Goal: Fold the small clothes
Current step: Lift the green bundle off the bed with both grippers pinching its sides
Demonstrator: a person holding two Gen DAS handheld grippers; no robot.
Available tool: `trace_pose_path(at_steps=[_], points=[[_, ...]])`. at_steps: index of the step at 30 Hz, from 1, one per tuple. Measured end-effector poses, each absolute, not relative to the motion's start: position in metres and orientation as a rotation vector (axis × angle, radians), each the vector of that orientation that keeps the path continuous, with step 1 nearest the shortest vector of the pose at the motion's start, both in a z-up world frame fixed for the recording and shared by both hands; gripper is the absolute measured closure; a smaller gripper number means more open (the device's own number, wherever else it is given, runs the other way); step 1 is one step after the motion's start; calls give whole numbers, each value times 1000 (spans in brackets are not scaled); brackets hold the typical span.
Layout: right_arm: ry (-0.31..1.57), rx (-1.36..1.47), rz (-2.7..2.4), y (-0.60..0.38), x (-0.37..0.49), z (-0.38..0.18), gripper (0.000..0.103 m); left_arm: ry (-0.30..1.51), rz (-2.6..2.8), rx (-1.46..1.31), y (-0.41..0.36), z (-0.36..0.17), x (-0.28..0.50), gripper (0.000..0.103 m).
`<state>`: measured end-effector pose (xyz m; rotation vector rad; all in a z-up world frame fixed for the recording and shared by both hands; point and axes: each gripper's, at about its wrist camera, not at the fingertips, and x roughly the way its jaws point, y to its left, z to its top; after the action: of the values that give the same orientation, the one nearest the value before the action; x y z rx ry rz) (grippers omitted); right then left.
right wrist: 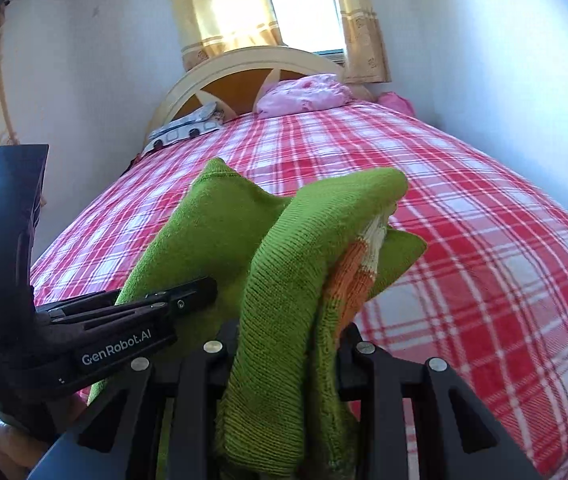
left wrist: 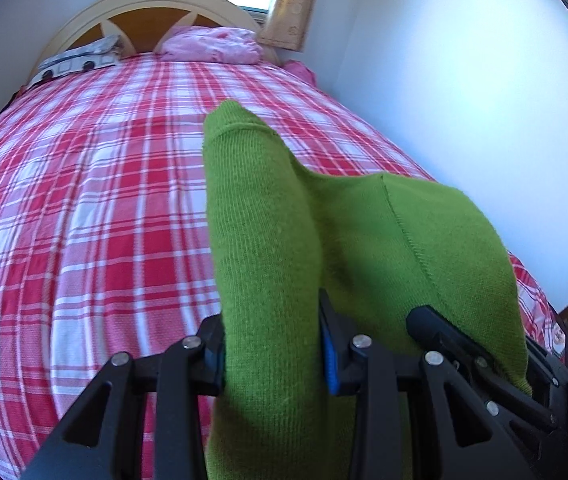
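Grippers, left (left wrist: 272,344) and right (right wrist: 284,344), clamp green knit garment (left wrist: 268,220) above bed (left wrist: 84,200)

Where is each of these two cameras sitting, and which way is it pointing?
Left wrist: on the left gripper, looking along the bed to the headboard; right gripper beside.
Right wrist: on the right gripper, facing likewise; left gripper and a hand show.
Shared: green knit garment, pink pillow.
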<state>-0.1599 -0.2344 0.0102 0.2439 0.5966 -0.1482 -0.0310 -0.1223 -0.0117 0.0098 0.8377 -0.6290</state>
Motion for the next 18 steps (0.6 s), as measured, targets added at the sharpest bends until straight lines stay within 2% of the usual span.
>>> trace_pose_path(at_steps=[18], points=[[542, 209, -343, -309, -218, 37, 73, 767, -803, 109, -219, 15, -70, 66]])
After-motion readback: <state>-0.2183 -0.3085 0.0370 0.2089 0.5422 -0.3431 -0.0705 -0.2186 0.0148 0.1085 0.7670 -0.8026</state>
